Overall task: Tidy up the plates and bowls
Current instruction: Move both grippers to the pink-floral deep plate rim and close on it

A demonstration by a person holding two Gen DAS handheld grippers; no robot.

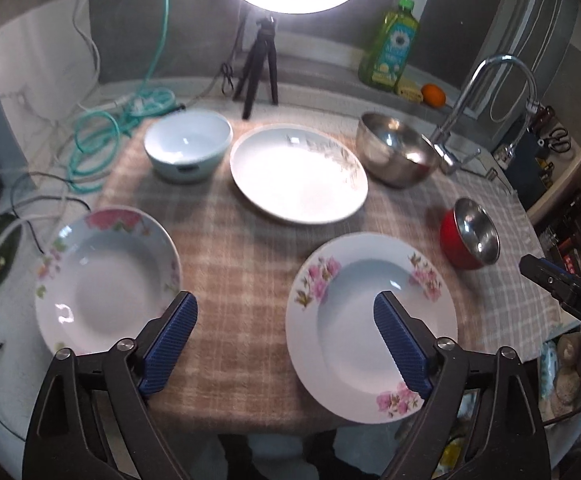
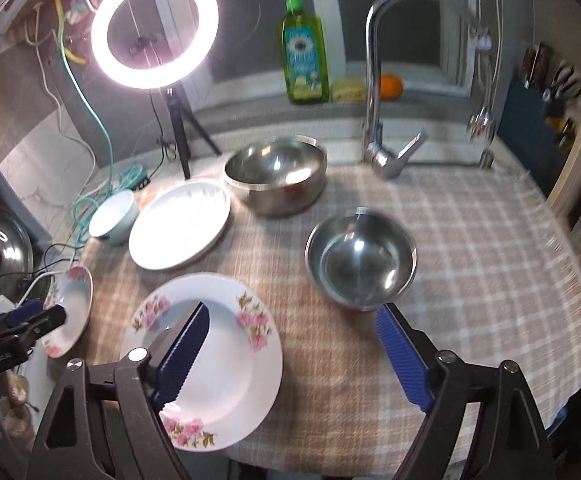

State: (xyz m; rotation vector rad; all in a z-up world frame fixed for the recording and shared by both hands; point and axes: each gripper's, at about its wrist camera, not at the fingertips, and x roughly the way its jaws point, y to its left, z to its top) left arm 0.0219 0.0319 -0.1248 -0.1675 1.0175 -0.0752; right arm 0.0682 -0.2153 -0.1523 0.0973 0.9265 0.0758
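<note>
- Checked beige-grey cloth (image 1: pixel 242 240) covers the tabletop; all the dishes sit on it.
- Left gripper (image 1: pixel 286 312): jaws wide, nothing between the blue pads, hanging above bare cloth between two floral plates.
- Left floral plate (image 1: pixel 106 280) sits near-left, just beside the left pad. Right floral plate (image 1: pixel 370 320) sits near-right; the right pad overlaps its well in the view, contact cannot be told.
- Right gripper (image 2: pixel 292 330): jaws wide, holding nothing. Its left pad overlaps the right floral plate (image 2: pixel 226 356) in the view; its right pad is just below the small steel bowl (image 2: pixel 360 260).
- That small bowl is red outside (image 1: pixel 468 234), steel inside, upright, at the right of the cloth.
- Back row, left to right: white bowl (image 1: pixel 188 144), plain white plate (image 1: pixel 298 174), large steel bowl (image 1: pixel 396 148). All upright and apart from each other, nothing stacked.
- Ring light (image 2: pixel 154 30) on a tripod stands behind the white plate, glare on that plate.
- Faucet (image 2: pixel 374 80) rises behind the large steel bowl; green soap bottle (image 2: pixel 304 56) and an orange (image 2: pixel 390 86) sit on the sill.
- Teal hose (image 1: pixel 94 140) is coiled at far left, off the cloth.
</note>
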